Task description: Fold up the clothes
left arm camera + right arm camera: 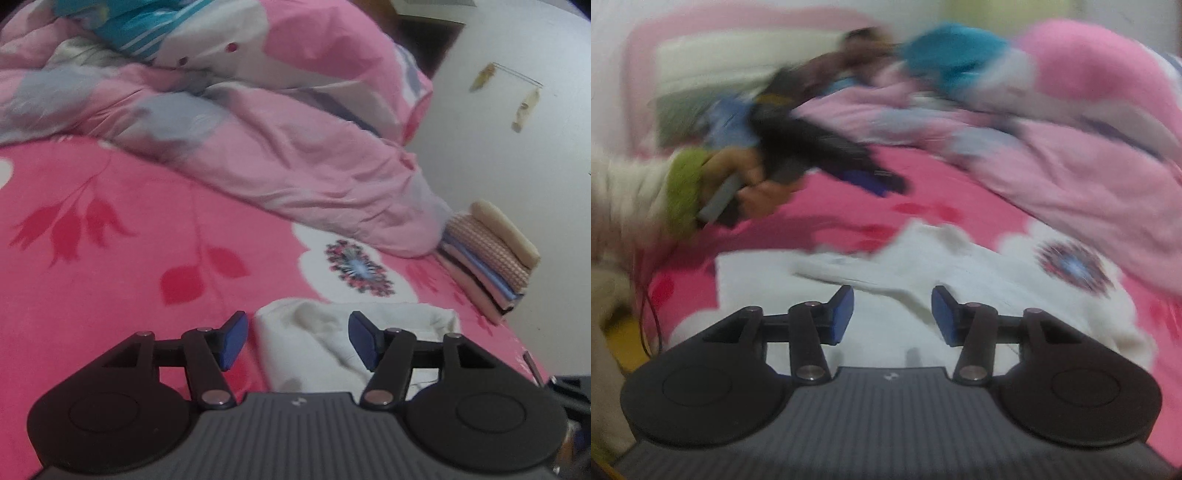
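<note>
Lying on the pink bedspread (110,258), the white garment (314,350) sits directly beneath the left gripper (295,339), whose jaws stand apart with nothing between them. Left wrist view: the garment's rounded far edge shows past the blue pads; beyond it lies a rumpled quilt (277,147), and to the garment's right a stack of folded clothes (487,258) rests at the bed's edge near the wall. Bare bedspread to the garment's left offers room to move.

Right wrist view (blurred): the right gripper (892,314) hovers over the same garment (923,266), jaws released and empty. Past the garment's far left corner, a hand (750,184) in a green cuff holds the other gripper above the bedspread (923,184).

Judgement: the cloth looks light, soft and limp, likely to sag and crease; hems or corners seem the best holds. Whether it is spread or partly folded cannot be told.
</note>
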The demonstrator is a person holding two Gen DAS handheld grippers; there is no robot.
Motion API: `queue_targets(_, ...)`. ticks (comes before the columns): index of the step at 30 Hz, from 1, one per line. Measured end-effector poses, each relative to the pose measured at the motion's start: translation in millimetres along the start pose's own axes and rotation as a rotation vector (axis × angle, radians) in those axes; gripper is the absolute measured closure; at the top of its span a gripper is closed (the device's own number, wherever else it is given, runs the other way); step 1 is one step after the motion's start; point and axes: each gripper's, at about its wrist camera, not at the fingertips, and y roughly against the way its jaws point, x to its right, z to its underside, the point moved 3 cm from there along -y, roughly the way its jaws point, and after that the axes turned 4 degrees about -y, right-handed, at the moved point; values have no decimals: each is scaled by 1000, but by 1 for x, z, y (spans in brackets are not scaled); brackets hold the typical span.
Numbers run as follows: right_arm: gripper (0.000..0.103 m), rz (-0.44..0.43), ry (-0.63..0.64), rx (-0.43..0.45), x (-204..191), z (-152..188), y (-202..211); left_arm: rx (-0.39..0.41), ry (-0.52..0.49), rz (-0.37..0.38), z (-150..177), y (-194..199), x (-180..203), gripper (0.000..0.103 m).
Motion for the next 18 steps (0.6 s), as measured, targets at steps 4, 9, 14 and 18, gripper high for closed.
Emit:
queue_targets(4, 52, -23, 214, -24, -39, -10, -36, -10, 49, -13, 11, -6, -16, 42)
queue_targets(9, 57, -33, 378, -85, -50, -11, -66, -11, 92, -4, 24, -7, -31, 42)
queue_targets(14, 94, -33, 272, -80, -33, -19, -70, 11, 164, 40, 27, -7, -44, 41)
queue_targets(18, 95, -103, -17, -30, 0, -29, -61, 28, 221, 75, 29, -7, -55, 41)
